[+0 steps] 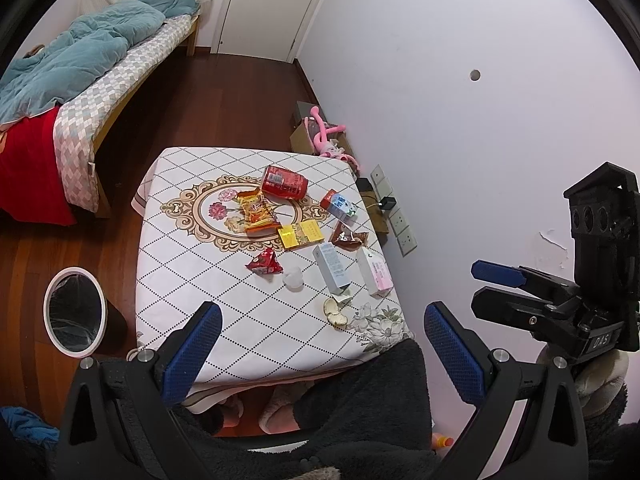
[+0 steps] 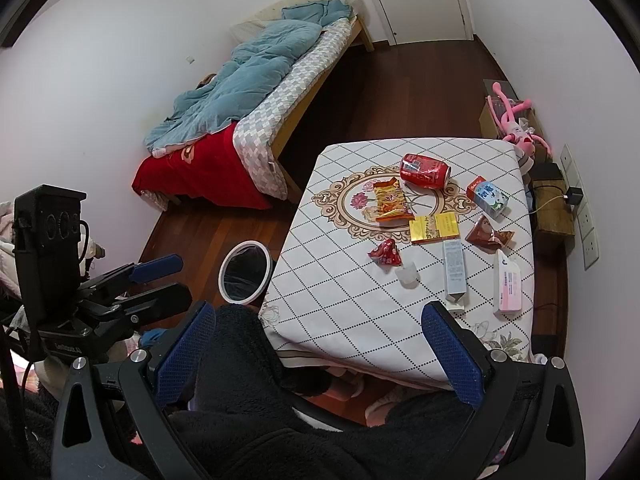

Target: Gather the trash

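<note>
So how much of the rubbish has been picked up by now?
Nothing looks collected yet. The left gripper and right gripper both hang with jaws open and empty, short of the table. The red can, snack wrappers, yellow packet and small boxes all lie on the tablecloth. The bin beside the table shows only its liner.

Glossy metal can (image 1: 285, 182), shiny foil wrappers (image 1: 264, 262) — matt patterned tablecloth (image 1: 192, 256)
</note>
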